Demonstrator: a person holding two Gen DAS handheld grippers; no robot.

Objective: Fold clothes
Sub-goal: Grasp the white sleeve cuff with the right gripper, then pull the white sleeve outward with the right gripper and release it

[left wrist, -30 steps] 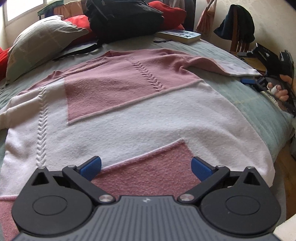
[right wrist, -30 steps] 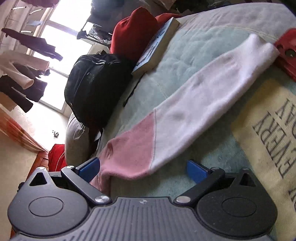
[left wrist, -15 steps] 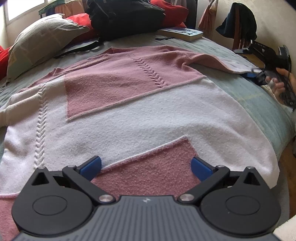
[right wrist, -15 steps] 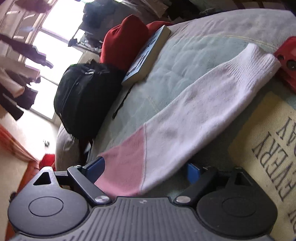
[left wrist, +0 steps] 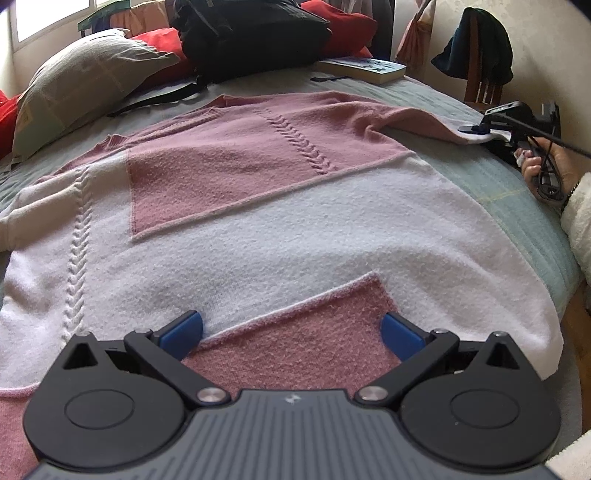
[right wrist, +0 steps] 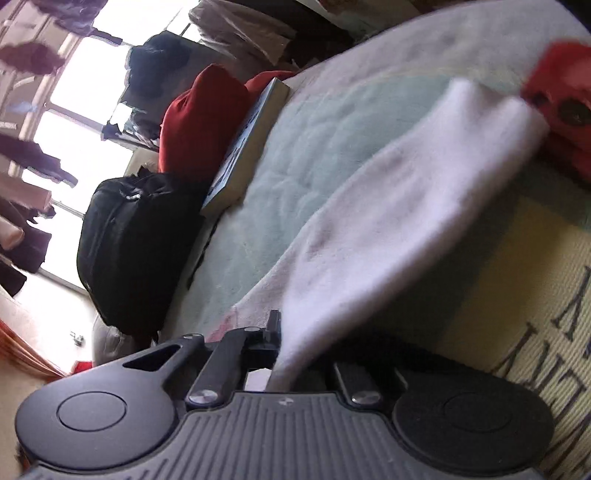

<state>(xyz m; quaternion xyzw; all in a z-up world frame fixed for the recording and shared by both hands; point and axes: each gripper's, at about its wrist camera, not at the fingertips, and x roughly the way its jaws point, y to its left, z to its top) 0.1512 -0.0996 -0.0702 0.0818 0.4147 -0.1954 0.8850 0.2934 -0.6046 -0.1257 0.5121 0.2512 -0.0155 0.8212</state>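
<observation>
A pink and white knit sweater (left wrist: 280, 229) lies spread flat on the bed (left wrist: 517, 184). My left gripper (left wrist: 291, 325) hovers open over the pink patch at its near hem, with no cloth between the blue pads. The sweater's right sleeve (right wrist: 406, 221) stretches away across the bed. My right gripper (right wrist: 291, 354) is closing onto it, and the fingers pinch the white knit near the pink section. In the left wrist view the right gripper (left wrist: 476, 129) sits at the sleeve (left wrist: 417, 118) on the bed's far right, held by a person's hand (left wrist: 543, 166).
A black backpack (left wrist: 251, 33), a book (left wrist: 362, 68), red cushions and a grey pillow (left wrist: 85, 88) line the head of the bed. A chair draped with a dark garment (left wrist: 476, 48) stands at the right. A red object (right wrist: 565, 110) and lettered cream fabric (right wrist: 535, 295) lie beside the sleeve.
My right gripper moved forward and down over the sleeve and went from wide open to shut on it. The left gripper stayed where it was, open.
</observation>
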